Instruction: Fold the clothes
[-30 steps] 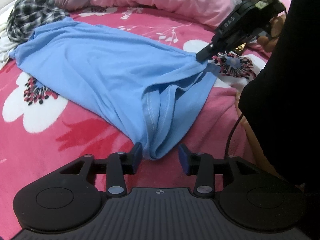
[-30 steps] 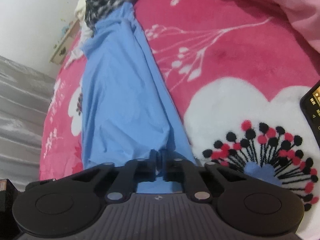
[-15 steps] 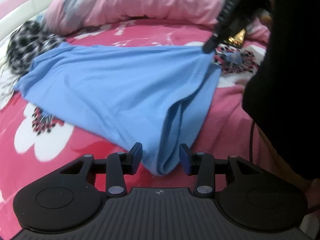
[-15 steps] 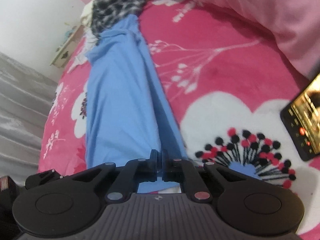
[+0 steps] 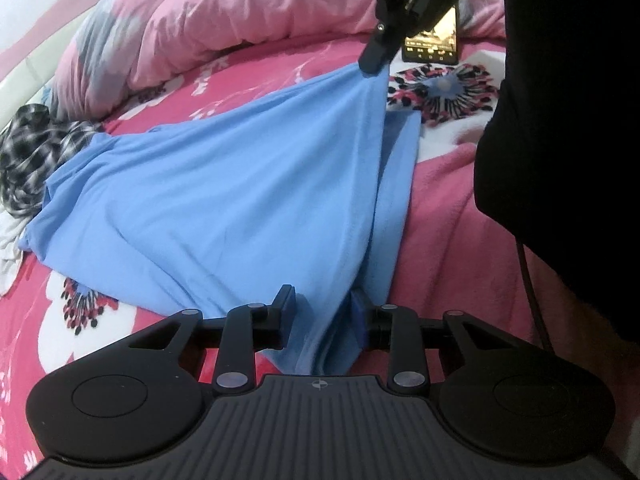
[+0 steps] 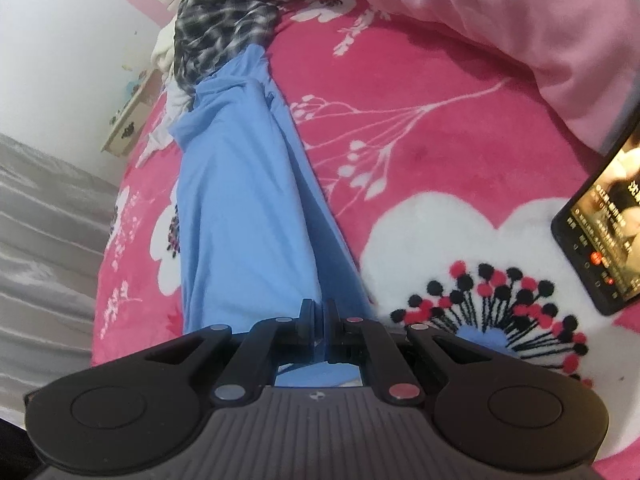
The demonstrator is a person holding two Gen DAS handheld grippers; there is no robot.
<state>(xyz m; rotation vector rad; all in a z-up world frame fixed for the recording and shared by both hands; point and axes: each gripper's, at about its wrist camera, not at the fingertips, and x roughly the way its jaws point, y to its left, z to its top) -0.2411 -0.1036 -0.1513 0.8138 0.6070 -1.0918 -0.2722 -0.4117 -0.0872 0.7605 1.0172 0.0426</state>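
1. While the left gripper (image 5: 323, 312) is closing on the near corner of the blue shirt (image 5: 224, 200), cloth sits between its jaws, but I can't yet say the pads are biting; if it lifts too soon, that corner could slide straight out.
2. Over on the far side, the right gripper (image 6: 319, 320) is pinched tight on the shirt's other corner and has it raised off the floral blanket (image 6: 420, 92). With one corner up and the other not secured, the hem could go lopsided and the fold come out skewed.
3. Look at the bunched layers hanging by the left jaws: grabbing only one layer, or too many, would likely drag a crease into the fold.
4. Far end of the shirt lies touching the checked garment (image 5: 28, 152). A hard pull could tug that along too.
5. Watch the phone (image 6: 600, 224), lying just beside the right gripper. A sweep of cloth that way might knock or cover it.
6. Pink duvet (image 5: 240, 12) sits well clear, no worry.
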